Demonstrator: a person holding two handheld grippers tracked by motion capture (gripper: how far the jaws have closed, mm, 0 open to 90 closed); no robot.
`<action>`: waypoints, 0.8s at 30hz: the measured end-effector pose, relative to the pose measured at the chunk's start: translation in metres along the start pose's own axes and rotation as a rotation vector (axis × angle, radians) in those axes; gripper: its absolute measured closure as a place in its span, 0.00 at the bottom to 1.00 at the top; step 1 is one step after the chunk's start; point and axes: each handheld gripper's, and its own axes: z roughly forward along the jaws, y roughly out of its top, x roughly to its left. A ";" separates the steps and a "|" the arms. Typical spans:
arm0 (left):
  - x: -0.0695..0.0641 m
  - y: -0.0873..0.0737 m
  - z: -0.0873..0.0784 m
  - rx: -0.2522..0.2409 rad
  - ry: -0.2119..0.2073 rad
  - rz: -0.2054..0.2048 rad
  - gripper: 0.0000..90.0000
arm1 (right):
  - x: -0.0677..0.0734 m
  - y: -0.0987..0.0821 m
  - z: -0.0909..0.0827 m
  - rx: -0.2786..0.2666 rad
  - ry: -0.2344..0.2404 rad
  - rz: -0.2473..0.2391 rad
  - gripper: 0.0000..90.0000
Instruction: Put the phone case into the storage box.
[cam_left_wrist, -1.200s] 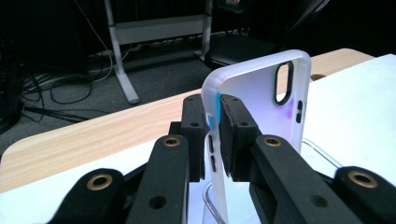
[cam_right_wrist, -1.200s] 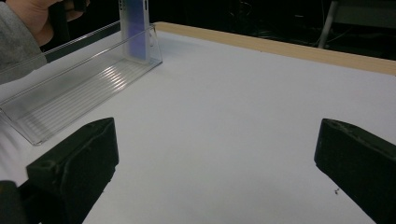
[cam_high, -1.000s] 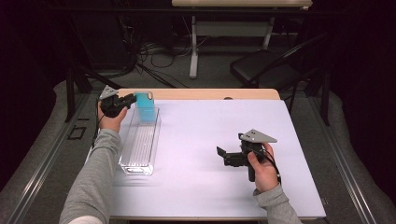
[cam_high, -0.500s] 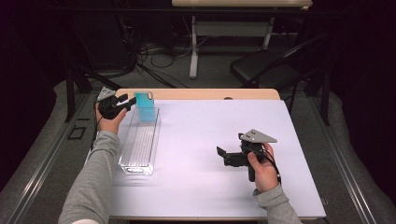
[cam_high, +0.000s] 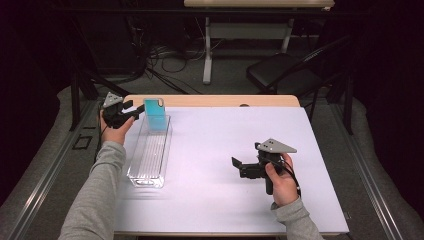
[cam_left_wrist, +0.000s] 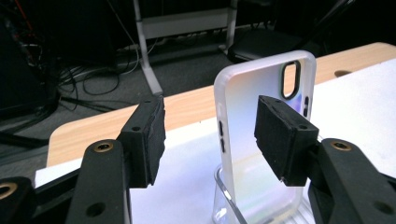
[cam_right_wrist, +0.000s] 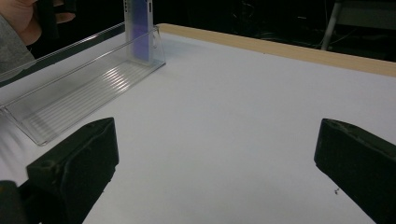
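A translucent phone case (cam_high: 155, 116) with a blue sheen stands upright at the far end of a long clear plastic tray (cam_high: 149, 161). My left gripper (cam_high: 138, 109) is just left of it, and its jaws have just been opening. In the left gripper view the case (cam_left_wrist: 243, 102) rises ahead of my left gripper (cam_left_wrist: 210, 140). It stands beyond the right pad, which covers part of it, and neither pad presses on it. My right gripper (cam_high: 241, 168) rests open on the white table (cam_high: 225, 130), far from the tray. In the right gripper view, my right gripper (cam_right_wrist: 215, 163) has only bare table between its jaws.
The tray (cam_right_wrist: 84, 93) runs along the table's left side and holds nothing but the case (cam_right_wrist: 138, 28). A wooden strip (cam_high: 215, 101) edges the far side of the table. Beyond it are cables, a table leg (cam_high: 207, 55) and a dark chair (cam_high: 285, 75).
My left gripper's jaws have spread apart and let go of the case, which stays upright in the tray. The right hand and its gripper have not moved.
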 end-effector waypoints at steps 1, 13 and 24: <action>0.000 0.000 -0.001 0.003 0.003 0.004 0.48 | 0.000 0.000 0.000 -0.002 0.000 -0.003 0.00; -0.003 0.002 -0.018 -0.006 0.028 0.010 0.48 | -0.001 0.002 -0.002 -0.008 0.001 -0.002 0.00; -0.011 0.009 -0.036 -0.023 0.027 -0.006 0.43 | -0.002 0.002 -0.003 -0.009 -0.003 -0.012 0.00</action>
